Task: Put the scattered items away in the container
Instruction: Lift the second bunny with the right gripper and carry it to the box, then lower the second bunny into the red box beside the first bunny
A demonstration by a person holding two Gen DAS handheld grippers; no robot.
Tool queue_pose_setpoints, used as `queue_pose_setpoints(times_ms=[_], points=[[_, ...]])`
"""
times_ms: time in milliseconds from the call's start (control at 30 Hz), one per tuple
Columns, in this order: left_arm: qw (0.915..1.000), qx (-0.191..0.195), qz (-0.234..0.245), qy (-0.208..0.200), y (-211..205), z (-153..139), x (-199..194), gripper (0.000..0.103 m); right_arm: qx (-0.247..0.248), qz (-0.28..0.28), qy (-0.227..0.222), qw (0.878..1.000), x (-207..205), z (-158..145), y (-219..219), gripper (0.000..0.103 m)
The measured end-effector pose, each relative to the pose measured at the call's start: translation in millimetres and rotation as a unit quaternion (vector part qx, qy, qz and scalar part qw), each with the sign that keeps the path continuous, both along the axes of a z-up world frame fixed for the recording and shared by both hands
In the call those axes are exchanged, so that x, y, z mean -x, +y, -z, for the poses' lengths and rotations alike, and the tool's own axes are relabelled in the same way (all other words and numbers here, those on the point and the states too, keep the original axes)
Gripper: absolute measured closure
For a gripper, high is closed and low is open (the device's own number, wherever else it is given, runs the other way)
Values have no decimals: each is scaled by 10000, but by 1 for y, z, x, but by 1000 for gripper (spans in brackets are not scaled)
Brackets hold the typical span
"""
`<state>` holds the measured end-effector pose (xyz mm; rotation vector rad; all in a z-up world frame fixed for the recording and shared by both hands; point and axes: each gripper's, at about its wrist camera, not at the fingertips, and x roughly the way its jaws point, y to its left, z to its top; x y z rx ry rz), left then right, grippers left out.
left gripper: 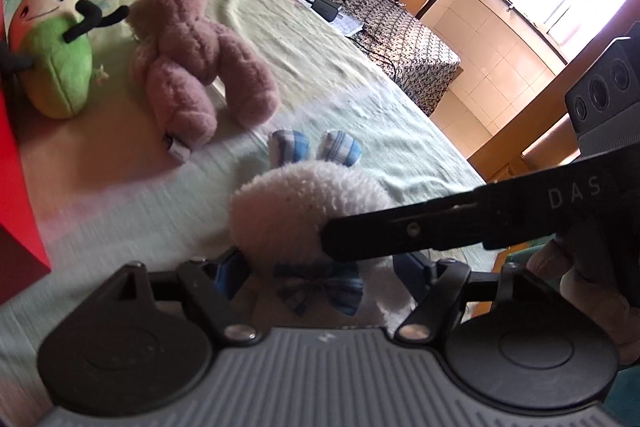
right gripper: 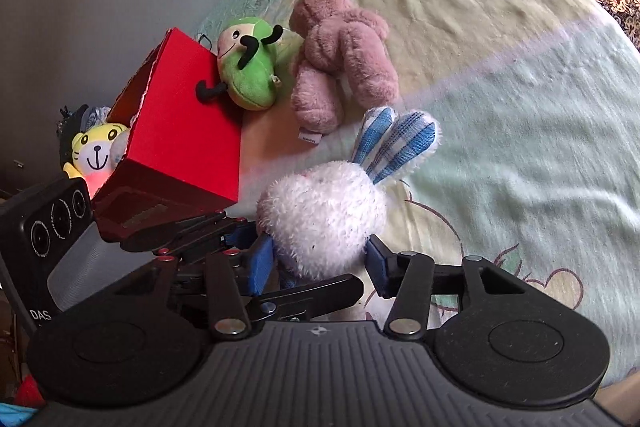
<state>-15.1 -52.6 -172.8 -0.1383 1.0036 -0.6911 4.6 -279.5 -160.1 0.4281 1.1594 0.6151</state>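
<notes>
Both grippers close on the white rabbit toy [right gripper: 320,219], which sits on the bed sheet [right gripper: 520,107] just beside the red box [right gripper: 188,131]: the right gripper [right gripper: 320,263] pinches its head, the left gripper [left gripper: 320,275] its body near the bow. The soft plush may slip out, or the tilted box may tip when the toy goes in
</notes>
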Motion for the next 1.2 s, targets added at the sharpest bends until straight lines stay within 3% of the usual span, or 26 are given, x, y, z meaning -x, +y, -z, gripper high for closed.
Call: queue_pose_setpoints(times_ms=[133, 300, 500, 700, 900, 1200], points=[[9997, -113, -21, -221, 12, -16, 14, 28, -129, -584, 79, 9982, 1, -5, 21, 51], [9990, -155, -355, -204, 55, -33, 38, 28, -248, -1471, 171, 9887, 7, -12, 74, 51], [9940, -272, -1052, -151, 115, -45, 79, 28, -432, -2495, 177, 9673, 25, -21, 147, 51], [9821, -345, -1832, -279, 178, -67, 129, 28, -734, -3130, 8, 9469, 49, -38, 209, 51], [9701, -458, -2316, -566, 228, -92, 166, 28, -1085, -3323, -377, 9361, 64, -63, 245, 51], [9600, -427, -2435, -1314, 261, -135, 173, 28, -1460, -2792, -1014, 9436, 47, -95, 251, 50]])
